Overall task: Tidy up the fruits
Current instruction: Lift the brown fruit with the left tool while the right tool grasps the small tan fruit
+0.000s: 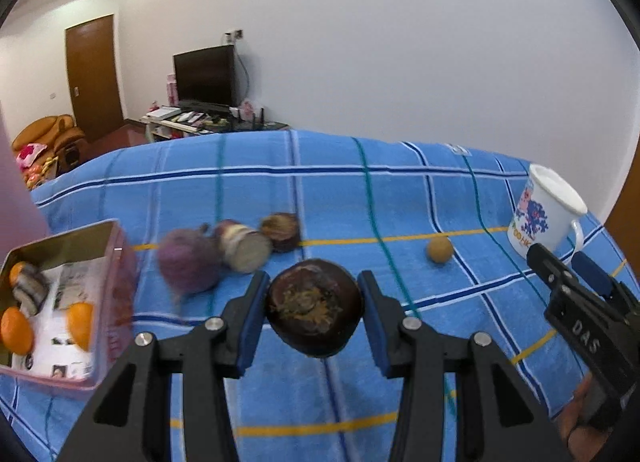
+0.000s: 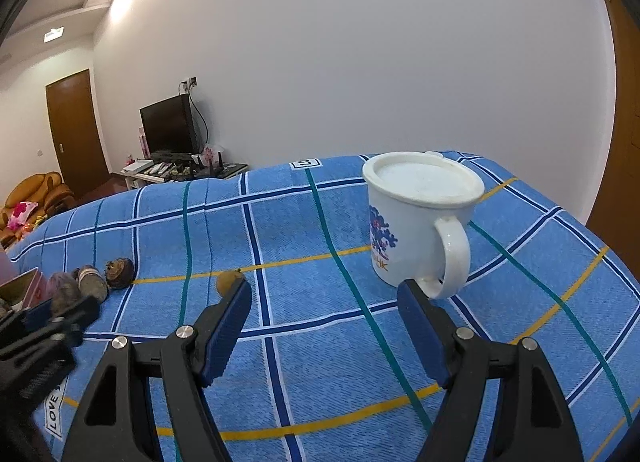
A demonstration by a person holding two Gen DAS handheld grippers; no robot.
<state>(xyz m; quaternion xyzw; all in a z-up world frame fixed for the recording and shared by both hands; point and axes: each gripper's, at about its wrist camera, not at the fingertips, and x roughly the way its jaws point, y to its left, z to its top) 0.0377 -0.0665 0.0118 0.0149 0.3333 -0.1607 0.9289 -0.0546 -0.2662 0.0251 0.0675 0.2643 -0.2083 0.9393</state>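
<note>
My left gripper (image 1: 315,308) is closed on a dark brown fruit (image 1: 315,307), lifted above the blue cloth (image 1: 400,202). The pink box (image 1: 116,258) at left holds oranges (image 1: 16,330) on printed paper. My right gripper (image 2: 324,326) is wide open and empty, near the white mug (image 2: 416,222), which has a lid on it.

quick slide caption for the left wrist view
Left gripper clamps a dark mangosteen above the blue plaid cloth, pink box at left.
</note>
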